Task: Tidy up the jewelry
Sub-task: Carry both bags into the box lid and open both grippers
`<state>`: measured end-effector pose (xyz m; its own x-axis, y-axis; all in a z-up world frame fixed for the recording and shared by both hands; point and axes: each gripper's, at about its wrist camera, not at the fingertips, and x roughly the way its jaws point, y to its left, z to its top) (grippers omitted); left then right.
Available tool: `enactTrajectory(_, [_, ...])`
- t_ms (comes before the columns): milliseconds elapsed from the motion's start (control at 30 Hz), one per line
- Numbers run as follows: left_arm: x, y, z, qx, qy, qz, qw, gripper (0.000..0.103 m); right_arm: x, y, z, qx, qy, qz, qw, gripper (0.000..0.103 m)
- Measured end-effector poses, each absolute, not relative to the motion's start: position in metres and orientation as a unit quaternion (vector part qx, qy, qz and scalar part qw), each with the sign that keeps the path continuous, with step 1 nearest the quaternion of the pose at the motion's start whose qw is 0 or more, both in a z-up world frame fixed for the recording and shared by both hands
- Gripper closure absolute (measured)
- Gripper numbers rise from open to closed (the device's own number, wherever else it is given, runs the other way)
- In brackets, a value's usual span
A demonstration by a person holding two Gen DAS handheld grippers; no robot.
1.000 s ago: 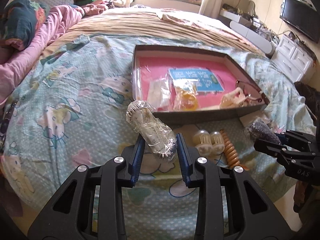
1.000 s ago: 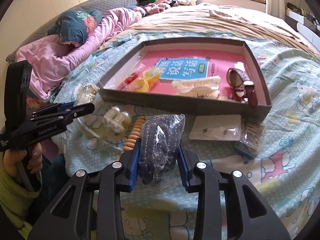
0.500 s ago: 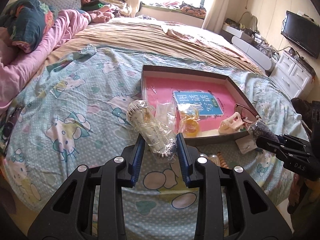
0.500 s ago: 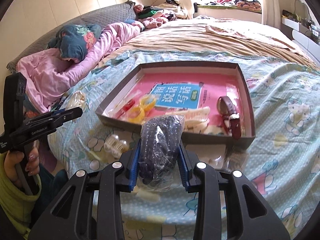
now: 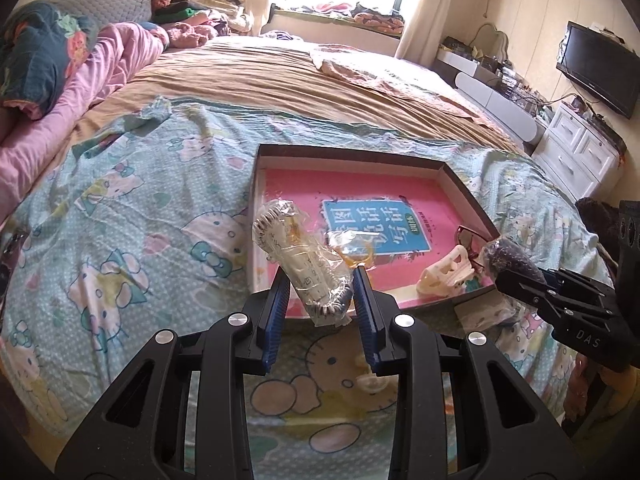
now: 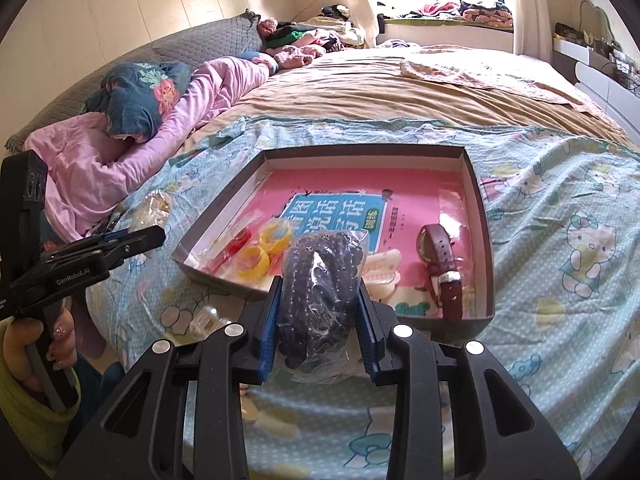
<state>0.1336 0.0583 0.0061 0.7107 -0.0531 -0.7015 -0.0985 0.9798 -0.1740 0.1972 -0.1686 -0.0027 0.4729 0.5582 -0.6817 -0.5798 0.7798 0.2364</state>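
Observation:
My left gripper (image 5: 321, 286) is shut on a clear bag of pale beads (image 5: 298, 258), held above the near left corner of the dark box (image 5: 352, 152) with a pink floor. My right gripper (image 6: 319, 298) is shut on a clear bag of dark beads (image 6: 320, 284), held above the box's near wall (image 6: 224, 282). The dark bead bag also shows in the left wrist view (image 5: 508, 254). In the box lie yellow rings (image 6: 264, 250), a brown watch (image 6: 438, 258), a white hair claw (image 5: 444, 274) and a blue booklet (image 6: 336, 216).
The box lies on a Hello Kitty sheet (image 5: 132, 220) on a bed. Small pale items (image 6: 204, 318) lie on the sheet before the box. Pink bedding and a pillow (image 6: 140, 96) lie to the left. A white dresser (image 5: 580, 148) and a TV stand to the right.
Both grippers have risen and moved forward with their bags, from the sheet in front of the box to above its near edge.

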Motion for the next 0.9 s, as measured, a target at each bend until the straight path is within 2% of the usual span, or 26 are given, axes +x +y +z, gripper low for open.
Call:
enactTrajectory(533, [0.176, 0.034, 0.0, -0.09, 0.394, -0.011, 0.915, 0.079, 0.221, -0.179, 0.002, -0.001, 0.384, 0.314, 0.868, 0.071])
enactTrajectory(900, [0.194, 0.026, -0.023, -0.092, 0.415, -0.044, 0.904, 0.078, 0.241, -0.175, -0.006, -0.01, 0.391, 0.299, 0.87, 0.071])
